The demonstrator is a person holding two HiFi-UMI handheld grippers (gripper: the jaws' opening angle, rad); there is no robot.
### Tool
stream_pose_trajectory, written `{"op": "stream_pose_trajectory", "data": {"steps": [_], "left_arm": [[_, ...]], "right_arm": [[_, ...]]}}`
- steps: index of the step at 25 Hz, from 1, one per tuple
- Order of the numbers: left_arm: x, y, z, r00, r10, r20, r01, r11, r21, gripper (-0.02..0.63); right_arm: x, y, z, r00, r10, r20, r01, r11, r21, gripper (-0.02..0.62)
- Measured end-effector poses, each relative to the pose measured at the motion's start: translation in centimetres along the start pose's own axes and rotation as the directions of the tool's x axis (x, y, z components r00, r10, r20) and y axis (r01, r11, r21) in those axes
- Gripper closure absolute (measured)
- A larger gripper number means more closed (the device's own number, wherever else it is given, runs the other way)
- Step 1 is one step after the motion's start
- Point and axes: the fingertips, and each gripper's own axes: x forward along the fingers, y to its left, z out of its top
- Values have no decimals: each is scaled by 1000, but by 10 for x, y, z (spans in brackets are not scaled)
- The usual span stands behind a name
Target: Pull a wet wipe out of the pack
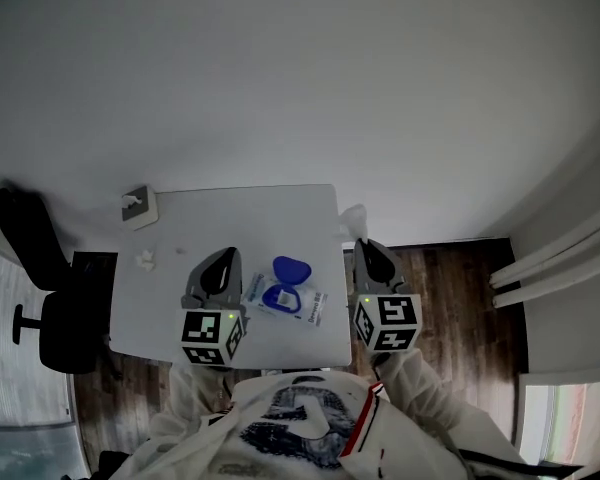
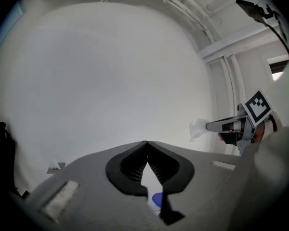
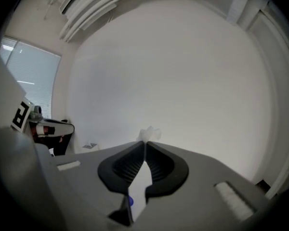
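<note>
The wipe pack [image 1: 285, 298] lies on the white table [image 1: 280, 208] with its blue lid [image 1: 291, 268] flipped open. My right gripper [image 1: 362, 243] is raised beside the table's right edge, shut on a white wet wipe [image 1: 352, 218] that sticks out past its tips. The right gripper view shows the wipe [image 3: 150, 134] as a tuft above the closed jaws [image 3: 145, 142]. In the left gripper view, the wipe [image 2: 197, 128] hangs from the right gripper [image 2: 208, 126]. My left gripper [image 1: 228, 254] hovers left of the pack, jaws [image 2: 146, 143] shut with nothing held.
A small box [image 1: 140, 206] with a white tuft stands at the table's back left corner. A crumpled white scrap [image 1: 145, 260] lies near the left edge. A black office chair [image 1: 40, 268] stands left of the table, and wood floor [image 1: 460, 288] lies to the right.
</note>
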Motion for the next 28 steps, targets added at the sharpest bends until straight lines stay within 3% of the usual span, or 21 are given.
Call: {"op": "stream_pose_trajectory", "data": {"steps": [6, 14, 21, 28], "left_arm": [[-12, -19, -8, 999, 37, -7, -37, 999, -4, 600], [-38, -28, -2, 999, 42, 19, -42, 999, 6, 600], [-84, -29, 8, 998, 17, 67, -18, 1000, 11, 600], [-156, -24, -8, 996, -13, 84, 13, 1000, -7, 600]], "right_arm": [[-10, -9, -17, 999, 46, -18, -46, 999, 28, 577], [-39, -1, -6, 998, 46, 36, -48, 997, 56, 577], [-82, 27, 8, 997, 8, 81, -11, 999, 37, 577], [-139, 76, 1, 994, -40, 103, 37, 999, 29, 577]]}}
